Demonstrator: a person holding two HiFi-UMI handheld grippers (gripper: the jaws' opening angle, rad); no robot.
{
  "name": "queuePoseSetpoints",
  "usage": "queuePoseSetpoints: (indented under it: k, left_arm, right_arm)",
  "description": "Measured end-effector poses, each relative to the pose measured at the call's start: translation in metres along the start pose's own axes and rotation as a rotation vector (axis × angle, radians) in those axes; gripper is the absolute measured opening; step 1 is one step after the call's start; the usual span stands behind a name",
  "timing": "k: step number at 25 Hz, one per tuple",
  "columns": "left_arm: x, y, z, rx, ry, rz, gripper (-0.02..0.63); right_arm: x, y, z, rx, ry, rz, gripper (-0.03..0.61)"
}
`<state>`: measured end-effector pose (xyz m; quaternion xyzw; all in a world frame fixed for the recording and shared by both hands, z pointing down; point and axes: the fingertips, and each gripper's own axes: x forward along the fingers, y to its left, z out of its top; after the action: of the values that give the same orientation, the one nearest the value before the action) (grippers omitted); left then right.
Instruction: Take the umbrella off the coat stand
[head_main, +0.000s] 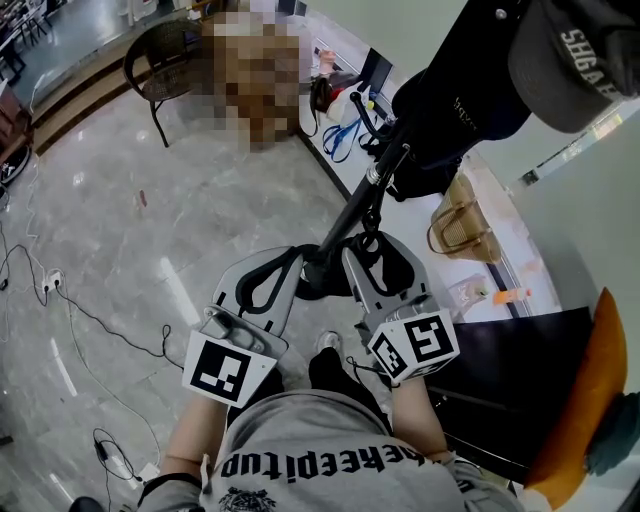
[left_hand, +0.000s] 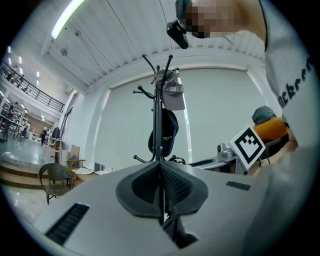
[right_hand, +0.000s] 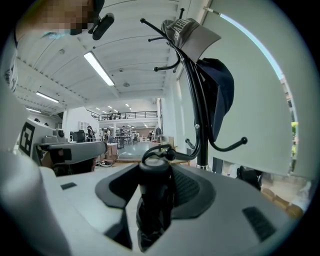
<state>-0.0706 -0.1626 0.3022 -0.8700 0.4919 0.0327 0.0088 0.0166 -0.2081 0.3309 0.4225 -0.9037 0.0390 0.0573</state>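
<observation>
A folded black umbrella (right_hand: 155, 200) stands upright between the jaws of my right gripper (right_hand: 157, 167), whose pads press on its sides. Its strap loop (right_hand: 159, 150) lies close to a low hook (right_hand: 172, 155) of the black coat stand (right_hand: 192, 100); I cannot tell whether it hangs on that hook. From the head view the umbrella (head_main: 385, 262) is a dark mass in the right gripper (head_main: 382, 250), just right of the stand's pole (head_main: 362, 200). My left gripper (head_main: 262, 285) is shut and empty, left of the pole. In the left gripper view its pads (left_hand: 172, 182) meet, facing the coat stand (left_hand: 160, 115).
A grey cap (head_main: 575, 60) and a dark cap (head_main: 460, 100) hang high on the stand. A woven basket bag (head_main: 462, 225) sits on a white ledge at the right. A wicker chair (head_main: 165, 60) stands far left, and cables (head_main: 100, 320) lie on the marble floor.
</observation>
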Motion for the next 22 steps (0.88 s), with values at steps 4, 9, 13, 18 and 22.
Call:
queuePoseSetpoints:
  k: [4,9,13,18,22]
  left_arm:
    - [-0.008,0.002,0.002,0.001,-0.007,-0.007,0.017]
    - [-0.016,0.002,0.007,0.009,-0.017,-0.024,0.017]
    - [-0.018,0.000,0.008,0.013,-0.021,-0.044,0.017]
    - [-0.017,-0.004,0.010,0.021,-0.027,-0.075,0.017]
    - [-0.017,-0.006,0.012,0.022,-0.028,-0.100,0.017]
  right_arm:
    - [-0.003,0.007,0.002,0.000,-0.008,-0.013,0.201]
    - [-0.011,0.014,0.005,0.004,-0.018,-0.037,0.201]
    - [-0.016,0.016,0.007,0.006,-0.031,-0.057,0.201]
    - [-0.023,0.016,0.011,0.006,-0.043,-0.085,0.201]
    - [-0.029,0.016,0.012,0.011,-0.049,-0.110,0.201]
